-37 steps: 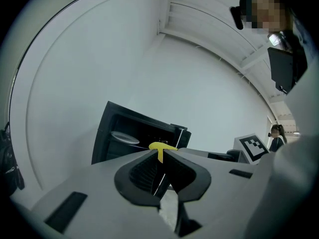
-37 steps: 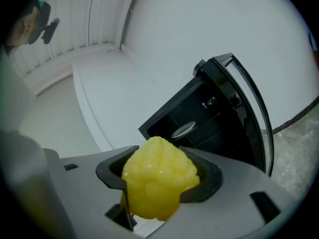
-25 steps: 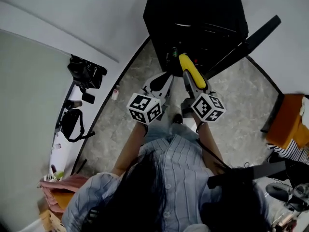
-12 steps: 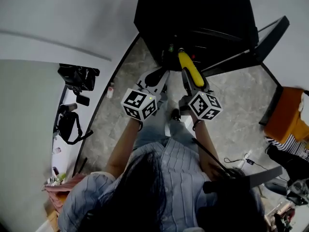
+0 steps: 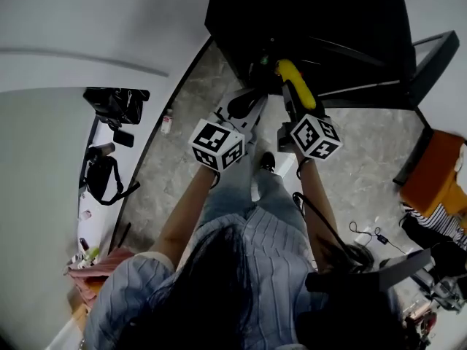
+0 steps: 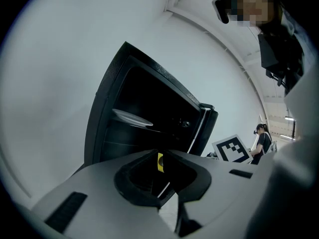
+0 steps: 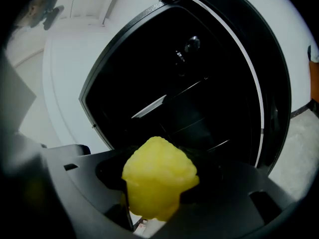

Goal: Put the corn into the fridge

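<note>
The yellow corn (image 5: 294, 81) is clamped lengthwise in my right gripper (image 5: 291, 86), tip pointing at the open black fridge (image 5: 314, 13). In the right gripper view the corn (image 7: 158, 176) fills the middle, with the dark fridge interior (image 7: 199, 83) and its shelves just beyond. The corn's tip sits at the fridge's opening. My left gripper (image 5: 250, 100) is beside it on the left, jaws together and holding nothing. It also faces the fridge (image 6: 139, 128). The fridge door (image 5: 432, 58) stands swung out to the right.
A pale plate (image 6: 132, 117) lies on a shelf inside the fridge. Black bags (image 5: 113, 104) rest on a white ledge at the left. An orange object (image 5: 430, 181) and cables (image 5: 365, 232) are on the stone floor to the right. A person (image 6: 261, 138) stands far off.
Both grippers have moved a little forward toward the fridge. The corn's tip has come closer to the opening. The right gripper's hold on the corn is unchanged.
</note>
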Demonstrator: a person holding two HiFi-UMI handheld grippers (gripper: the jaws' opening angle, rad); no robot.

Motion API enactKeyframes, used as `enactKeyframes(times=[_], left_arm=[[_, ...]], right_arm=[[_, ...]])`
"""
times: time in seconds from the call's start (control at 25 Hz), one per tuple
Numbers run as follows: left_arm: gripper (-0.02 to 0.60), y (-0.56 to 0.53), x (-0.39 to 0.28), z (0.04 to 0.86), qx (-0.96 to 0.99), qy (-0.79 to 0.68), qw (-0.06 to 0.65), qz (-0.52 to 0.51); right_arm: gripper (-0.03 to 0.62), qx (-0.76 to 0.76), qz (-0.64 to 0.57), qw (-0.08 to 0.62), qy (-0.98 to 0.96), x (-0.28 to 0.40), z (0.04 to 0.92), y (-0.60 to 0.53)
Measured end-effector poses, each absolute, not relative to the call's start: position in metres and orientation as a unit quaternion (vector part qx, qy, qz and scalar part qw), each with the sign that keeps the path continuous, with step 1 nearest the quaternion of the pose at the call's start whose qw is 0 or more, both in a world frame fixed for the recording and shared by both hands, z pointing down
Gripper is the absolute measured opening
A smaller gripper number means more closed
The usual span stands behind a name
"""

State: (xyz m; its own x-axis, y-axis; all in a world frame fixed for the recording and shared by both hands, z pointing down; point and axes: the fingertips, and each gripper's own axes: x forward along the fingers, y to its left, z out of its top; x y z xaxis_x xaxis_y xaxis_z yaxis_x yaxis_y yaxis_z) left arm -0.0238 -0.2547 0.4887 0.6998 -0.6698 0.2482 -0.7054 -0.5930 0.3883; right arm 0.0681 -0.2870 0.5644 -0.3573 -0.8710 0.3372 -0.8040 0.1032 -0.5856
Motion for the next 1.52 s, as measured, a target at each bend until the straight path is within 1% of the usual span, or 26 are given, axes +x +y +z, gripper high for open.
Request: enactKeyframes(times=[0.16, 0.4, 0.64, 0.76, 0.88, 1.08, 1.32, 1.52], left_arm=[[0.040, -0.266, -0.022, 0.498, 0.892, -0.383, 0.238, 0.040], [0.040, -0.282, -0.020, 0.504, 0.892, -0.381, 0.240, 0.042], [0.040, -0.284, -0.021, 0.507, 0.891, -0.379, 0.245, 0.045], [0.040, -0.283, -0.023, 0.508, 0.889, -0.380, 0.250, 0.046], [0.040, -0.283, -0.026, 0.510, 0.888, -0.382, 0.252, 0.047], [0.040, -0.281, -0.031, 0.518, 0.884, -0.386, 0.259, 0.051], [0.040, -0.281, -0.032, 0.522, 0.882, -0.387, 0.266, 0.051], [0.040, -0.280, -0.034, 0.526, 0.878, -0.389, 0.274, 0.050]], right_arm=[[0.253, -0.574, -0.352, 0.031, 0.739, 0.071, 0.580, -0.307], [0.253, -0.590, -0.328, -0.018, 0.737, 0.074, 0.610, -0.343], [0.253, -0.612, -0.349, -0.060, 0.707, 0.082, 0.658, -0.367], [0.253, -0.613, -0.338, -0.093, 0.708, 0.082, 0.670, -0.376], [0.253, -0.610, -0.323, -0.118, 0.714, 0.082, 0.676, -0.382], [0.253, -0.607, -0.299, -0.135, 0.724, 0.080, 0.678, -0.391], [0.253, -0.594, -0.249, -0.181, 0.743, 0.077, 0.678, -0.405], [0.253, -0.588, -0.231, -0.189, 0.752, 0.074, 0.679, -0.417]])
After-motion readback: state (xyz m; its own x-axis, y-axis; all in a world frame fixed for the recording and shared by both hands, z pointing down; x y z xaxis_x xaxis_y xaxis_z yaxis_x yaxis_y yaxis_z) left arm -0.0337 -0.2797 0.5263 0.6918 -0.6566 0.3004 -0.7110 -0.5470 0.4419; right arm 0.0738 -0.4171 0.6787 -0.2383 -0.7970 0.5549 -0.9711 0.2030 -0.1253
